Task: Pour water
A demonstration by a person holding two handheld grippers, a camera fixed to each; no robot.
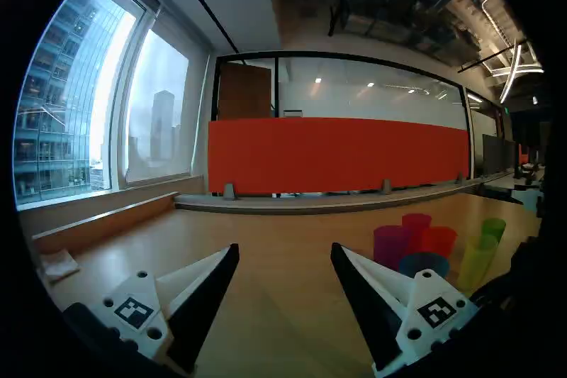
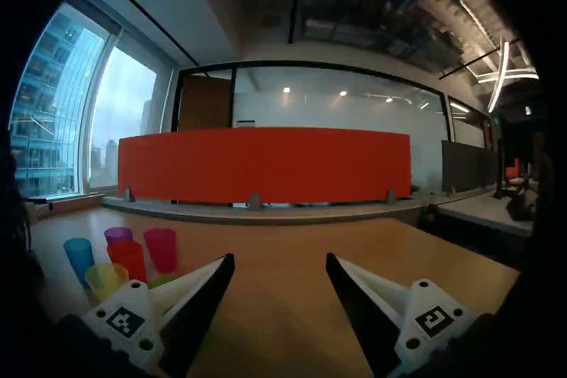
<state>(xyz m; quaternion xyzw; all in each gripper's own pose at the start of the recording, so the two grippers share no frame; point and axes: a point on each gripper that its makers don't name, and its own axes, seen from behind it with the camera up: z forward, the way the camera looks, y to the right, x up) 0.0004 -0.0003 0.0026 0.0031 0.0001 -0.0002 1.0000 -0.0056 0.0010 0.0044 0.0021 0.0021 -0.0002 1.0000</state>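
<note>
My left gripper (image 1: 283, 250) and right gripper (image 2: 278, 259) both gape empty over a wooden table (image 1: 212, 229). Colourful plastic cups (image 1: 438, 240) (image 2: 127, 254) cluster between them, with an orange partition (image 1: 340, 154) beyond.

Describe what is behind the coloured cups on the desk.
Bare wooden desk, then the orange divider panel with a glass wall above. The panel hides whatever lies low behind it.

Wooden desk (image 1: 283, 250), red divider (image 1: 340, 154), tall windows (image 1: 152, 123), possibly overcast daylight
</note>
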